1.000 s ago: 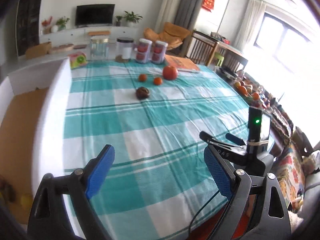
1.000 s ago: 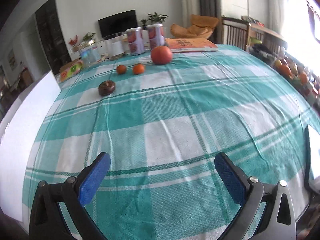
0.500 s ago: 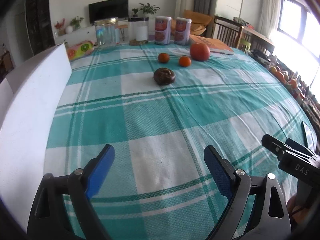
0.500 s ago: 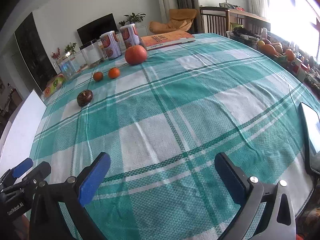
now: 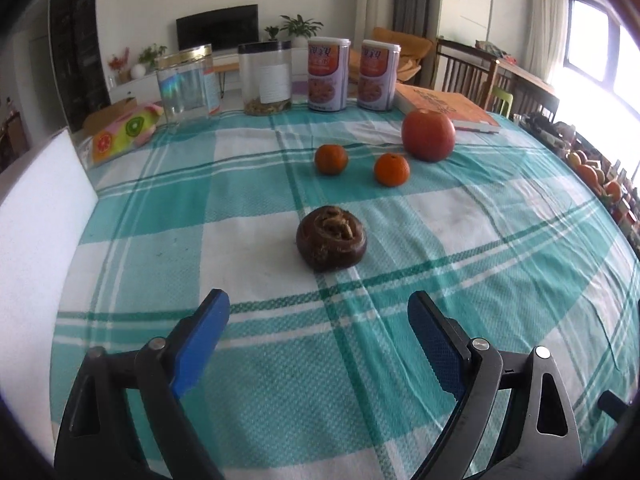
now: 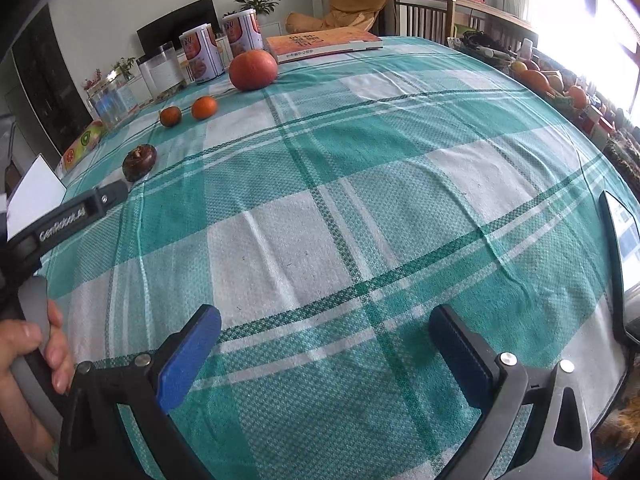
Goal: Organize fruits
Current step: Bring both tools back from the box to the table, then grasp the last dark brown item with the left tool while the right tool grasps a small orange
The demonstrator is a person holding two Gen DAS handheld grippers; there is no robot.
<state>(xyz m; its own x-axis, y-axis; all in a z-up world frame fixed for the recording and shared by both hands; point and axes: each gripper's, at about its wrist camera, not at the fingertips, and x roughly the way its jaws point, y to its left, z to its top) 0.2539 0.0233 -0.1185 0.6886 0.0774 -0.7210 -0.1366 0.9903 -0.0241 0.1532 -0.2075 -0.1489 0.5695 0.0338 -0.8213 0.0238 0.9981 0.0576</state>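
A dark brown mangosteen (image 5: 331, 238) lies on the green checked tablecloth, just ahead of my open, empty left gripper (image 5: 318, 312). Behind it lie two small oranges (image 5: 331, 159) (image 5: 391, 169) and a big red-orange fruit (image 5: 428, 134). In the right wrist view the mangosteen (image 6: 139, 161), the oranges (image 6: 170, 115) (image 6: 204, 107) and the big fruit (image 6: 253, 69) sit far off at upper left. My right gripper (image 6: 324, 332) is open and empty over bare cloth. The left gripper's finger (image 6: 80, 210) shows at the left edge there, close to the mangosteen.
Two printed cans (image 5: 328, 74), two clear jars (image 5: 265, 77), a fruit-print pack (image 5: 124, 132) and an orange book (image 5: 444, 106) line the table's far side. A white box wall (image 5: 36, 216) stands at left. A phone (image 6: 622, 256) lies at the right edge.
My left gripper has swung in and moved forward towards the mangosteen, which now looms close. My right gripper has turned slightly right; the left gripper now enters its view.
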